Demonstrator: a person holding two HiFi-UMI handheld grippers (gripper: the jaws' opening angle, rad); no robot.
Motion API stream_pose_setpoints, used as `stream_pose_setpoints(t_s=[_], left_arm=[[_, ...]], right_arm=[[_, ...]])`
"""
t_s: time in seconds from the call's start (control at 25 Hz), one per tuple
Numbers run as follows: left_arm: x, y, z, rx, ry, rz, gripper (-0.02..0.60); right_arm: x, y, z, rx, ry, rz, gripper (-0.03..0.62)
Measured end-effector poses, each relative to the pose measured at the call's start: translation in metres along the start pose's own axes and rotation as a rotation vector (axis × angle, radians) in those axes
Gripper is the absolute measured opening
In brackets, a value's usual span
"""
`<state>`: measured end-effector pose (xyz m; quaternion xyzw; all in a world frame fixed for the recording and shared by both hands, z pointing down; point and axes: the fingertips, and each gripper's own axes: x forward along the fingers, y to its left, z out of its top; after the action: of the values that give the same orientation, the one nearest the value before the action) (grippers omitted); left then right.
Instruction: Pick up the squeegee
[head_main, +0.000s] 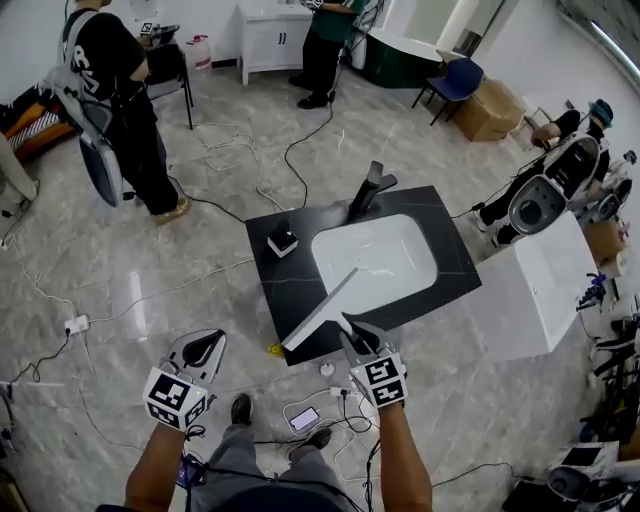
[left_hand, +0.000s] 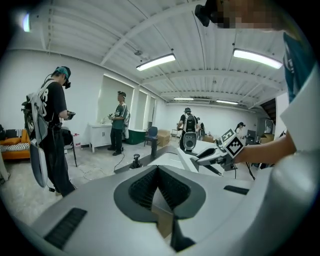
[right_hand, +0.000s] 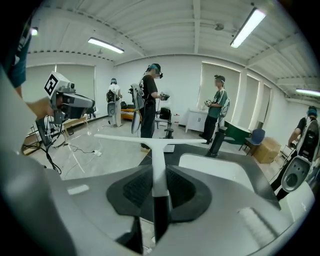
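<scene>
Gripping the white T-shaped plastic squeegee (right_hand: 158, 160) by its stem, R gripper (head_main: 352, 338) has jaws part-closed, pads pressed on the handle. L gripper (head_main: 205, 347), beside it: jaws together, empty. Blade juts fwd, apparently lifted over the front edge of the black sink counter w/ white basin (head_main: 265, 275). Pick looks done. Next calls for a steady hold, blade level.

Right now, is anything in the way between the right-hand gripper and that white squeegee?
Nothing visible is. The right gripper has its jaws closed on the handle of the squeegee and holds it above the near edge of the black counter, beside the sink.
</scene>
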<state>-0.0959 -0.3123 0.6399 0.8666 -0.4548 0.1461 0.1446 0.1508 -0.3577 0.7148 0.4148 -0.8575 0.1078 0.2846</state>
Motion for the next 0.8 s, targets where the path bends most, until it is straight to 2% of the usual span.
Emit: stream_pose_setpoints(t_s=[0.28, 0.48, 0.8], left_arm=[[-0.035, -0.018, 0.054, 0.074, -0.044, 0.009, 0.006], [-0.062, -0.028, 0.085, 0.136, -0.069, 0.007, 0.006], [-0.086, -0.032, 0.101, 0.174, -0.083, 0.004, 0.006]], right_arm=[[-0.071, 0.001, 0.043, 0.053, -0.101, -0.045, 0.095], [-0.127, 0.004, 0.082, 0.12, -0.224, -0.059, 0.095], [-0.187, 0.024, 0.123, 0.166, -0.36, -0.036, 0.095]])
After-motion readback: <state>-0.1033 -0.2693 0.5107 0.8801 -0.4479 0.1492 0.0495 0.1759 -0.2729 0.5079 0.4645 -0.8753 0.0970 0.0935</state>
